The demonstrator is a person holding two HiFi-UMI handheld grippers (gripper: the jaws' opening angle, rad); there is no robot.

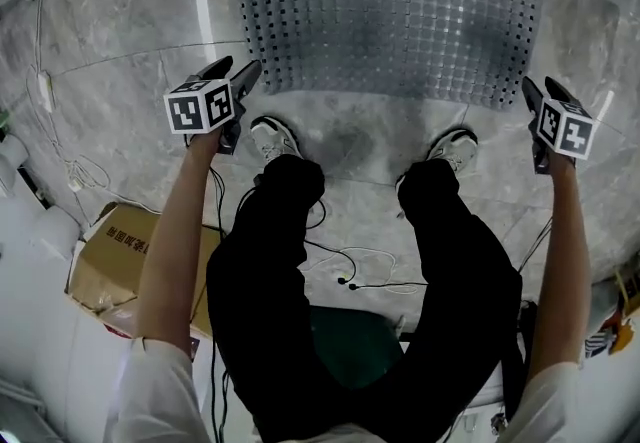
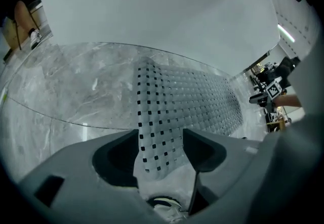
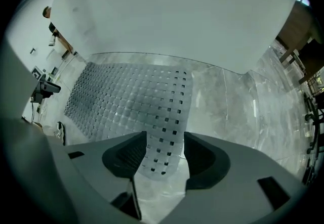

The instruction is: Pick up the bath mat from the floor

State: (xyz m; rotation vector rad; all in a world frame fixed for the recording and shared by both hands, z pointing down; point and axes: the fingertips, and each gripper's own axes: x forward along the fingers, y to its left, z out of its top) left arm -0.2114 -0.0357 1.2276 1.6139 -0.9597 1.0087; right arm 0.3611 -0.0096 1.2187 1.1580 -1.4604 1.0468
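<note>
The bath mat (image 1: 385, 16), a translucent grey sheet with a grid of square holes, lies spread on the marble floor ahead of me. My left gripper (image 1: 240, 81) is at its near left corner and my right gripper (image 1: 530, 101) at its near right corner. In the left gripper view the mat's corner (image 2: 157, 137) shows face-on in the gap of the left gripper (image 2: 161, 149), whose jaws stand wide apart and do not pinch it. The right gripper view shows the same: the other corner (image 3: 162, 142) lies loose between the spread jaws of the right gripper (image 3: 164, 154).
My feet in white shoes (image 1: 273, 139) (image 1: 455, 146) stand just short of the mat's near edge. A cardboard box (image 1: 110, 266) sits at the left behind me, and cables (image 1: 350, 266) trail over the floor between my legs. A white wall rises beyond the mat.
</note>
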